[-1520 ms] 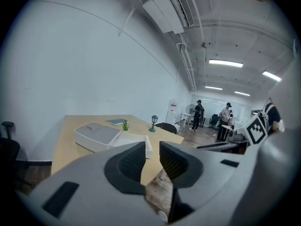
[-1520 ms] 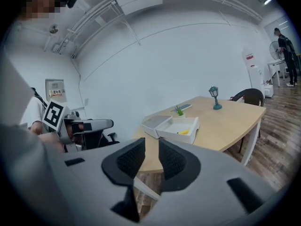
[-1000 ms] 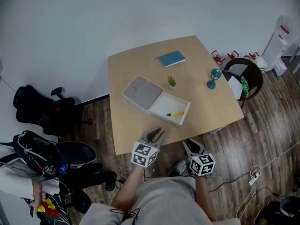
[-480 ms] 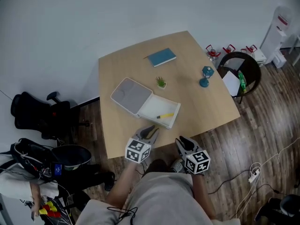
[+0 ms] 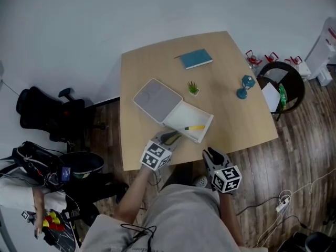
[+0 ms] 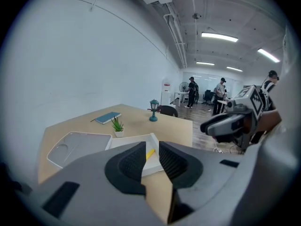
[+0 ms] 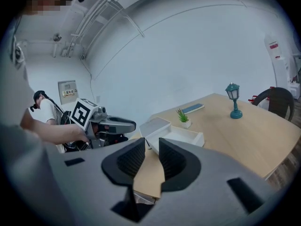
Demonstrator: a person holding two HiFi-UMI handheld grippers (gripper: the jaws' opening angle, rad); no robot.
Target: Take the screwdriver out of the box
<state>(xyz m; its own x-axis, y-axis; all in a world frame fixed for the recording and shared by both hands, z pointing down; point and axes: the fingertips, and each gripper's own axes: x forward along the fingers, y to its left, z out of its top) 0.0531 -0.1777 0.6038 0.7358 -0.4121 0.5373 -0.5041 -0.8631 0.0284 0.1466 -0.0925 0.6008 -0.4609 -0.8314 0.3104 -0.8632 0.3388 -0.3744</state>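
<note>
While I hold both grippers at the table's (image 5: 226, 72) near edge, left gripper (image 5: 170, 137) jaws apart and empty, tips just beside the open white box (image 5: 203, 132), yellow screwdriver (image 5: 196, 127) lying inside its tray, right gripper (image 5: 212, 154) likewise parted, holding nothing.
</note>
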